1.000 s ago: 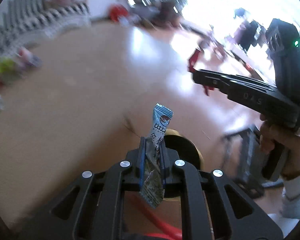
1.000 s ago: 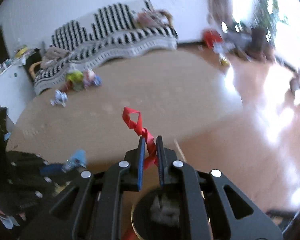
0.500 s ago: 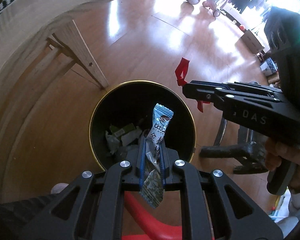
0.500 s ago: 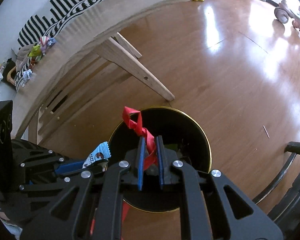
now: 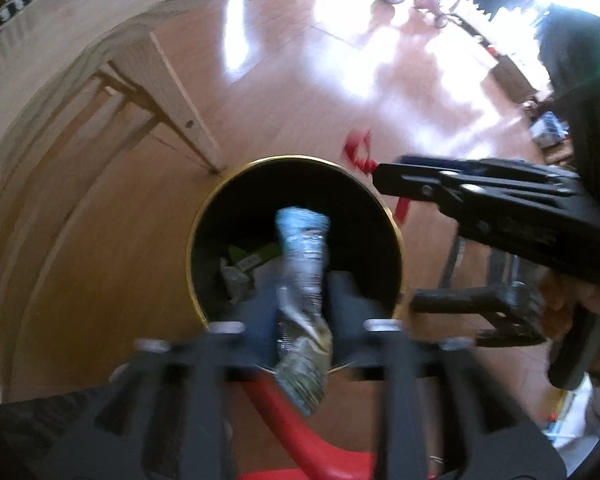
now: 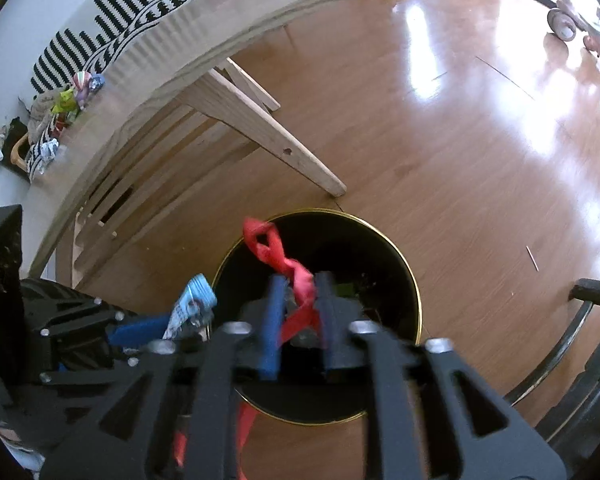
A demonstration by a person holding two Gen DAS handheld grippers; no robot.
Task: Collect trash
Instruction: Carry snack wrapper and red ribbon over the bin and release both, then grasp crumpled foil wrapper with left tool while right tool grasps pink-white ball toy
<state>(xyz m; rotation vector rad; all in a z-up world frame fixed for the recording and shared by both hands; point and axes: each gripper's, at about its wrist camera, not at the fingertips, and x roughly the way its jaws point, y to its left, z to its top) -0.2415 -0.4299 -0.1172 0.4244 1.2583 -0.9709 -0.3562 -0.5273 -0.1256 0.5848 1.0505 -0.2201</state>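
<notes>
Light, thin and crinkly, both bits of trash, easy to pinch by the middle and sure to drop straight down. Blue and silver snack wrapper [image 5: 302,280] loose between the spread jaws of the left gripper [image 5: 302,300], right over the black bin [image 5: 294,160] with the gold rim. Red twisted wrapper [image 6: 284,268] between the parted jaws of the right gripper [image 6: 300,312], over the same bin on the floor beside the table [image 6: 220,52].

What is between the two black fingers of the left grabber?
A blue snack wrapper sits between the left gripper fingers, above the black trash bin, in the left wrist view.
</notes>
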